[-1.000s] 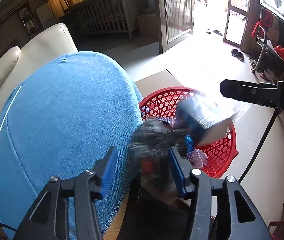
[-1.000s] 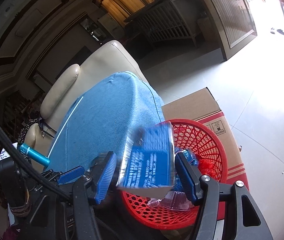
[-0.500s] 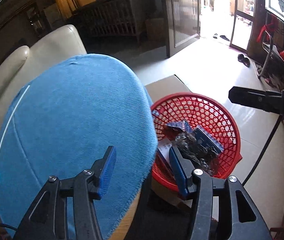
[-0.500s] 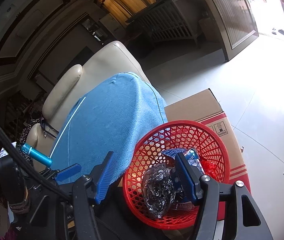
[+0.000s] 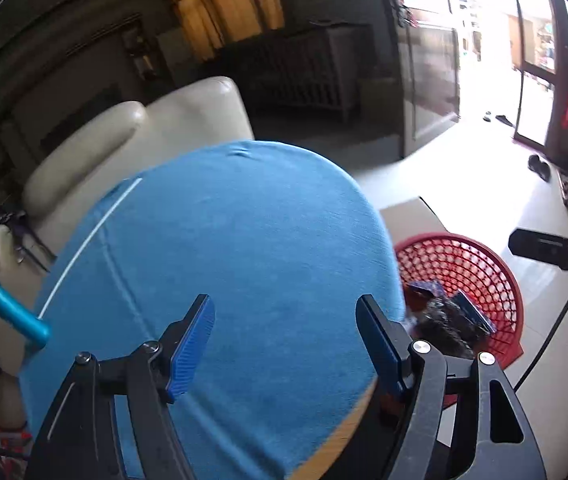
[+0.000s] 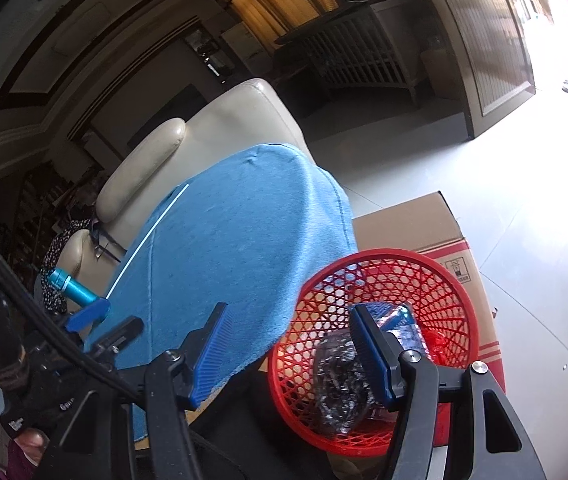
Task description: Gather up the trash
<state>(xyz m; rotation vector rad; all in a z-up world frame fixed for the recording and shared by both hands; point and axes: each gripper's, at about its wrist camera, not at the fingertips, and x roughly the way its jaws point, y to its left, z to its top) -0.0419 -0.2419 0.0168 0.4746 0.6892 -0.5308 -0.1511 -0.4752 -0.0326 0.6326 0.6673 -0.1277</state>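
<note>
Left gripper (image 5: 284,340): jaws opening, wide apart, nothing between the blue pads, poised over the blue cloth (image 5: 223,260) on the table. Right gripper (image 6: 288,350): jaws parted about halfway, empty, hanging over the cloth's edge and the red basket (image 6: 456,280). Trash: crumpled dark wrapper (image 6: 336,388) and blue packet (image 6: 402,326) lying inside the basket, which sits beside a cardboard box (image 6: 408,220).

One red basket (image 6: 384,264); one crumpled dark wrapper (image 6: 338,392) lying in it; two blue packets (image 5: 472,310) beside the wrapper, as far as can be told; one cardboard box (image 6: 408,224); one blue tablecloth (image 5: 223,240); one cream armchair (image 5: 143,128); two grippers, left (image 5: 284,344) and right (image 6: 288,352).
</note>
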